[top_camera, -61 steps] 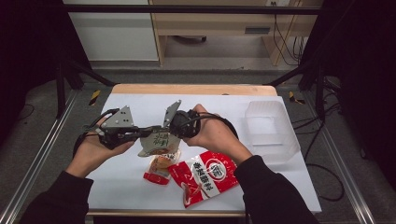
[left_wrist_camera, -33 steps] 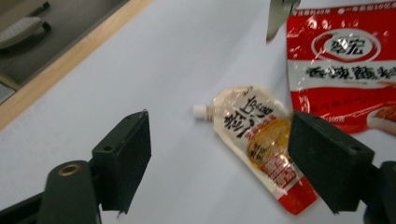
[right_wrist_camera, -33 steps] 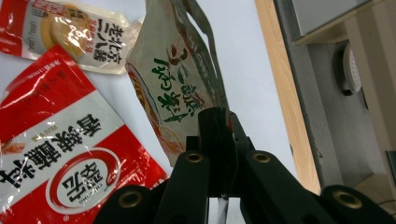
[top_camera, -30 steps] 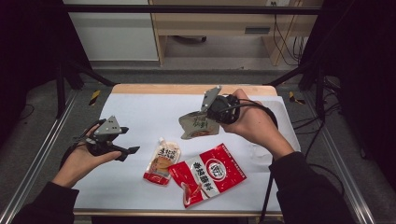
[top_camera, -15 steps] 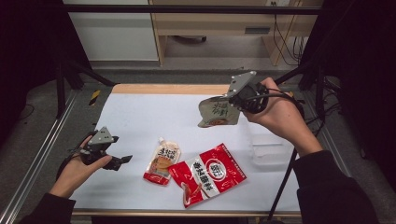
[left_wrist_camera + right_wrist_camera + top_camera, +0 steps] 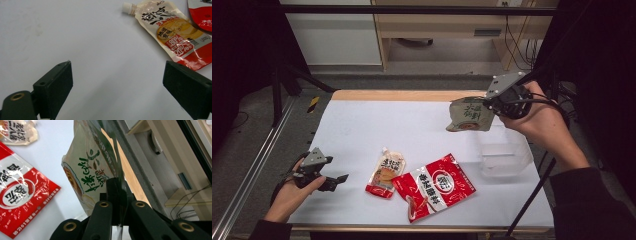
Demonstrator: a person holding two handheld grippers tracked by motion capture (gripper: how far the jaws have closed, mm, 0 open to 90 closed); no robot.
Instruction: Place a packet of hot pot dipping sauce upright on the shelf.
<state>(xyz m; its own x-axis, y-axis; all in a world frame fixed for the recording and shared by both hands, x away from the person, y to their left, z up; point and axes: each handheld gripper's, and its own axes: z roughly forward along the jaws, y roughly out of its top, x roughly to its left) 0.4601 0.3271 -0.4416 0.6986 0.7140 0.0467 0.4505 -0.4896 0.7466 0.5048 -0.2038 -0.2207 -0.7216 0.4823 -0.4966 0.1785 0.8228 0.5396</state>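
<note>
- My right gripper (image 6: 486, 106) is clamped tight on one green-and-tan pouch (image 6: 469, 115); in the right gripper view the jaws pinch its edge (image 6: 96, 173). I hold it in the air over the table's far right part, just above the clear container (image 6: 504, 150).
- My left gripper (image 6: 343, 178) has its jaws spread wide with nothing between them; they have just been opening. It sits low at the table's near left edge, and the left gripper view shows bare white surface between the pads.
- Pouches, I count three: the green one in my right gripper, plus two lying flat.
- One spouted pouch (image 6: 386, 171) with a white cap lies near the middle front of the table, just right of my left gripper; in the left gripper view (image 6: 172, 32) it lies beyond the right-hand jaw.
- One red-and-white pouch (image 6: 434, 186) lies just right of the spouted one, their near corners overlapping or touching; I can't tell which.
- One clear plastic container on the right side, looks empty.
- One white table top (image 6: 362, 130) with a wooden far edge.
- Two hands, two grippers, one cable each.
</note>
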